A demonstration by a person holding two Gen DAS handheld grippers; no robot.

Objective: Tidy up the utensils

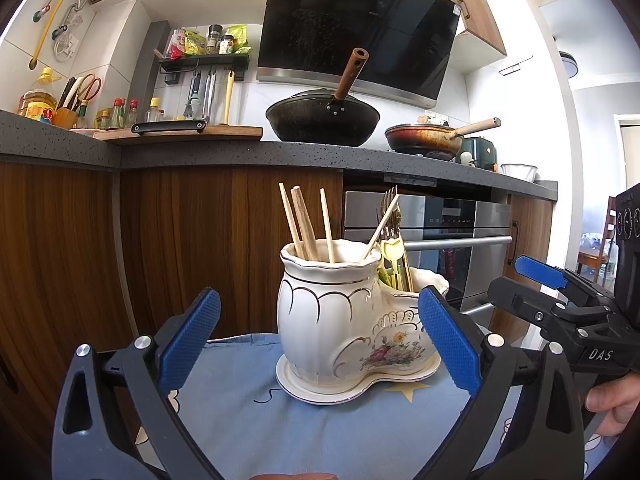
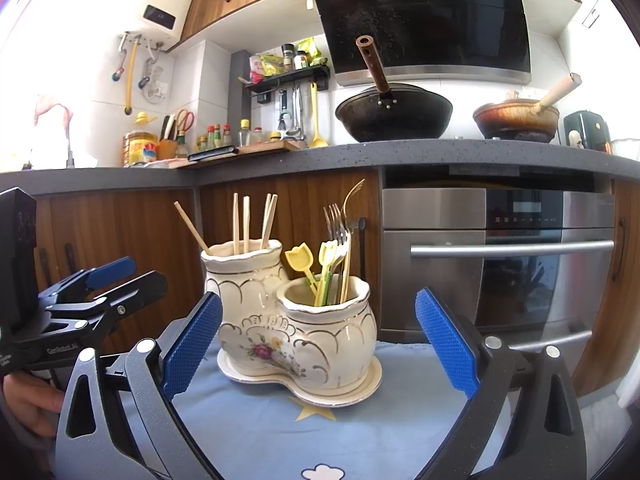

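chopsticks (image 2: pixel 241 222) in the rear pot (image 2: pixel 240 280), forks (image 2: pixel 339 226) in the front pot (image 2: pixel 328 336).

Quick tally: 1 double-pot ceramic utensil holder (image 2: pixel 296 332) sitting on 1 blue cloth (image 2: pixel 280 432). The far-left pot has 5 wooden chopsticks (image 2: pixel 246 224). The near-right pot has 2 yellow tulip-shaped picks (image 2: pixel 300 258), plus a bunch of metal forks (image 2: pixel 340 220), too overlapped to count, and 1 gold fork (image 2: pixel 354 194). On the counter behind: 1 black wok (image 2: pixel 394 114) and 1 brown pan (image 2: pixel 516 116).
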